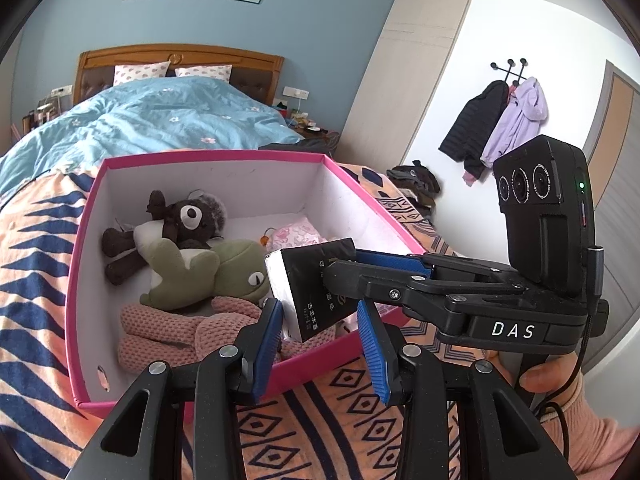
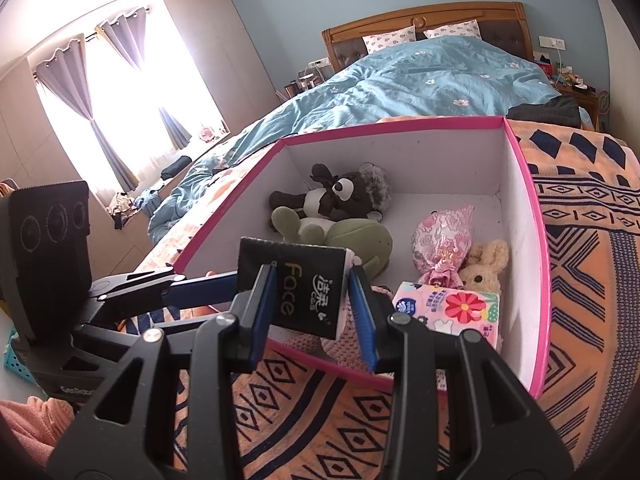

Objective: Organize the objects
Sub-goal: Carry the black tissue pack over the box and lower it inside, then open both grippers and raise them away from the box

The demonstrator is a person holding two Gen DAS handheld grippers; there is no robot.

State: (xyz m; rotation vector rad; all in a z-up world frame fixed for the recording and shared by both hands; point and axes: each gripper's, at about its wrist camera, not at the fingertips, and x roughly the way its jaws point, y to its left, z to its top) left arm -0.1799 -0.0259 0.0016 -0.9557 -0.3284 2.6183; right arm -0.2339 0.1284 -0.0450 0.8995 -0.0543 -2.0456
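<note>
A black tissue pack (image 1: 308,280) (image 2: 304,292) hangs over the near edge of the pink-rimmed box (image 1: 208,156) (image 2: 400,124). My right gripper (image 2: 312,270) (image 1: 344,264) is shut on the pack's middle, coming in from the right in the left wrist view. My left gripper (image 1: 319,306) (image 2: 234,276) is shut on the pack's end, its blue pads against both sides. Inside the box lie a brown moose plush (image 1: 176,224), a green frog plush (image 1: 200,268), a pink knitted toy (image 1: 168,328), a cream bunny (image 2: 484,268), a pink wrapped packet (image 2: 440,236) and a flowered tissue pack (image 2: 452,308).
The box sits on an orange and navy patterned blanket (image 1: 340,408) at the foot of a bed with a blue duvet (image 1: 160,120). Coats (image 1: 496,124) hang on the wall to the right. A teal basket (image 2: 16,360) shows at the far left.
</note>
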